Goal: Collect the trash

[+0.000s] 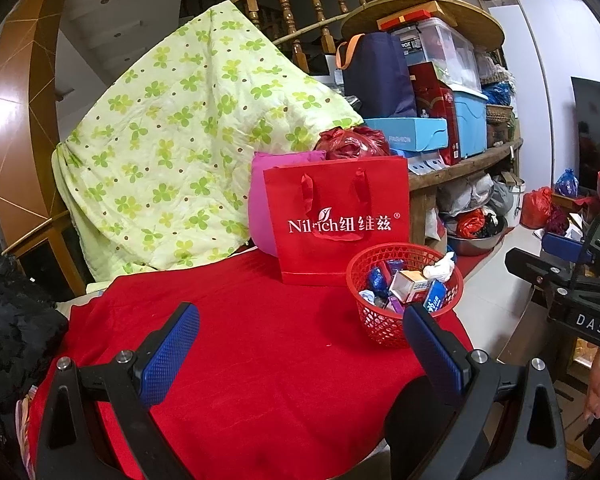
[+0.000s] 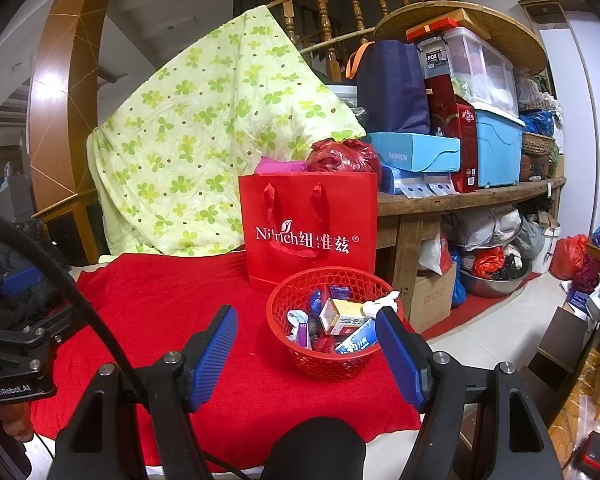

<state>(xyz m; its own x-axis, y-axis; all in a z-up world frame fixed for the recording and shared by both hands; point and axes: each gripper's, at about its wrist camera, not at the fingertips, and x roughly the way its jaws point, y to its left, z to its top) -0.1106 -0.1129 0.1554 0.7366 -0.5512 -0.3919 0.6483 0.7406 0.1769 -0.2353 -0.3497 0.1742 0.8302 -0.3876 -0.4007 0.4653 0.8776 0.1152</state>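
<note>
From my left wrist, my left claw [image 1: 300,354] stands wide open with nothing between its blue pads. The red woven plastic basket [image 1: 380,326] full of small cartons and crumpled wrappers sits just ahead of its right finger, at the edge of the red cloth-covered surface [image 1: 260,344]. Beyond it stands the red paper gift bag [image 1: 336,220]. My right claw shows at the far right edge.

From my right wrist, my right claw [image 2: 306,356] is also spread open and empty, the basket [image 2: 324,360] sitting just ahead of its two fingers. The white tissue [image 2: 382,304] hangs over the rim nearest my right finger. I judge a careless nudge could tip the light basket off the edge and spill everything.
</note>
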